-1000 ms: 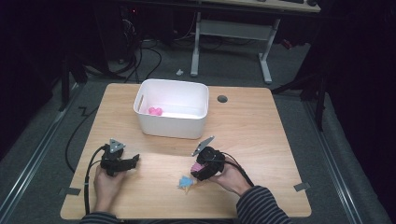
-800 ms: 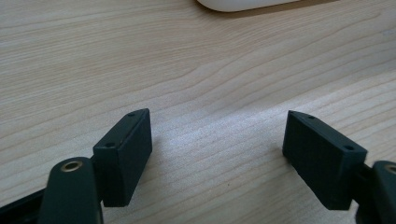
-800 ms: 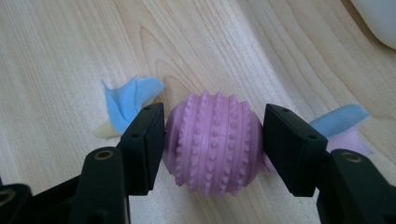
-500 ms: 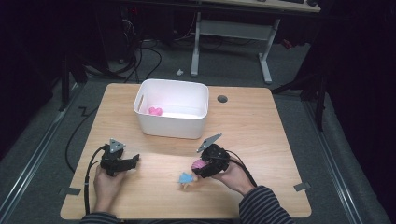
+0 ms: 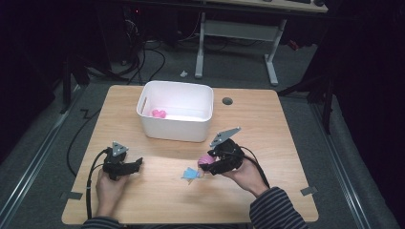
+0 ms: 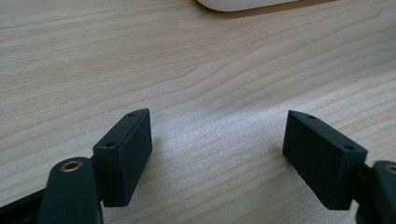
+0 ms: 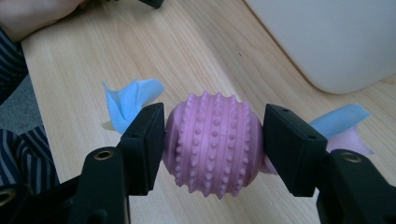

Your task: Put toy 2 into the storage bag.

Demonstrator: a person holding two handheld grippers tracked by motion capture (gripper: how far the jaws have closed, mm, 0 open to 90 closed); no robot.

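high view: a person seated at the near edge of a wooden table (image 5: 286, 124) holds a black gripper in each hand. the right gripper (image 5: 208, 164), at the near right, pinches a pink spiked toy (image 5: 206, 161) just above the tabletop, with blue frills (image 5: 190, 174) trailing toward the person's left. the striped sleeve (image 5: 274, 210) of the right arm enters from the bottom edge. the left gripper (image 5: 137, 163) rests low at the near left, well apart from the toy, its cable (image 5: 89, 186) looping back past the hand. a white bin (image 5: 176, 110) stands at the middle of the far half of the table, with two small pink items (image 5: 158, 113) lying inside near its left wall. a round hole (image 5: 227, 100) in the tabletop sits just right of the bin.

left gripper view: the left gripper (image 6: 217, 144) has its jaws spread wide over bare wood grain, nothing between them. the rounded white base of the bin (image 6: 243, 3) peeks in at the top edge.

right gripper view: the right gripper (image 7: 214, 140) has both black pads pressed against the sides of the pink spiked toy (image 7: 212, 142), a ribbed, knobbly ball. blue frills (image 7: 128, 100) stick out behind the left jaw, and more blue and pink fabric shows behind the right jaw. the white bin (image 7: 336, 37) rises at the upper right.
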